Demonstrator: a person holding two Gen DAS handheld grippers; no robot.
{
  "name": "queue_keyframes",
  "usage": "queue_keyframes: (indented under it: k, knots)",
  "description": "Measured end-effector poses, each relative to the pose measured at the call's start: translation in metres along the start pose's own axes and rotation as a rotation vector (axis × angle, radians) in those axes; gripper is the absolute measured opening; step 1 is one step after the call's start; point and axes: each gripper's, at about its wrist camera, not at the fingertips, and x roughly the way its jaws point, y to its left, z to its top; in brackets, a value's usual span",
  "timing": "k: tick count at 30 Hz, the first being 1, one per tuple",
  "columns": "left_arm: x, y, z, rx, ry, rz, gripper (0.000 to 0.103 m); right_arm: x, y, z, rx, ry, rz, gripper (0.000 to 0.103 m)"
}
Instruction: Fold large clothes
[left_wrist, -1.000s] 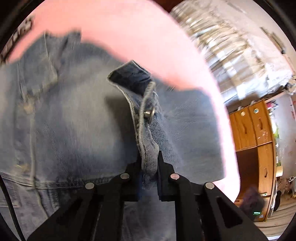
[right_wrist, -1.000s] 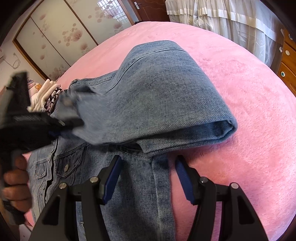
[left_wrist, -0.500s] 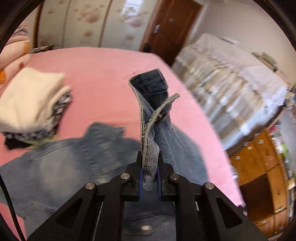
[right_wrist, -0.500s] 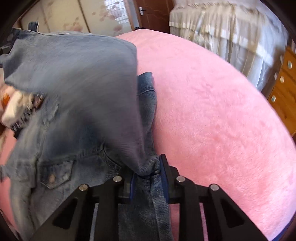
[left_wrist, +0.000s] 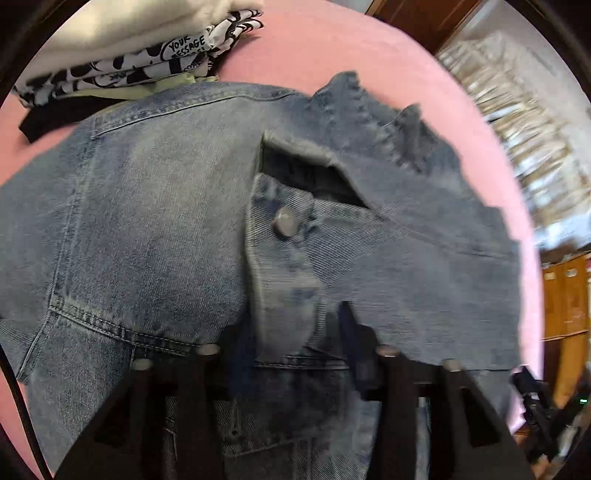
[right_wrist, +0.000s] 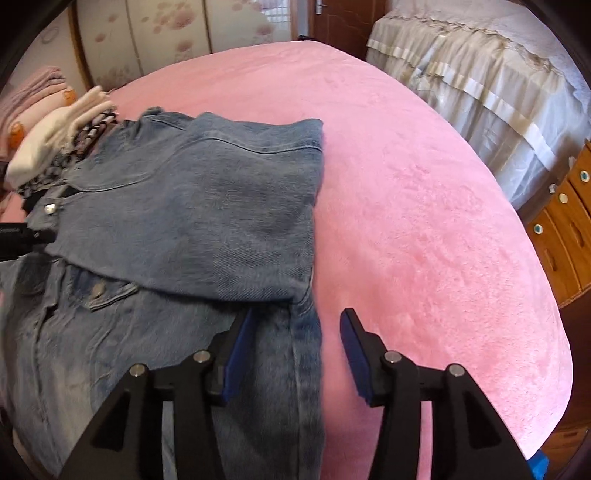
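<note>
left gripper (left_wrist: 295, 332): jaws have just been opening and stand apart; the buttoned cuff (left_wrist: 284, 266) of the denim jacket (left_wrist: 147, 221) lies between them, no longer pinched as far as the blurred frame lets us judge. the jacket lies on the pink bedspread (right_wrist: 424, 221), its far edge touching the stack of folded clothes (left_wrist: 140, 48).

right gripper (right_wrist: 295, 354): jaws apart after just opening, over the jacket's right edge, nothing clamped; the sleeve (right_wrist: 207, 206) lies folded across the body.

we judge the sleeve fold just laid down. to do it well: we lift both tools straight off so the cuff does not drag, check the fold edge runs parallel to the side seam, then regrip for the next fold.
</note>
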Motion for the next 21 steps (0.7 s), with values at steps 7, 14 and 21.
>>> queue_keyframes:
  k: [7,14,21]
  knots:
    - [-0.019,0.012,0.036,-0.047,-0.083,-0.090,0.068,-0.024,-0.010,0.031,0.096,-0.060,0.190,0.072]
    - [0.016,0.023,0.087,-0.125,-0.018,-0.101,0.068,0.017,-0.029,0.095,0.191,-0.050,0.202,0.072]
    - [0.046,0.002,0.075,0.047,0.027,0.027,0.047,0.080,-0.052,0.148,0.250,0.008,0.137,0.072]
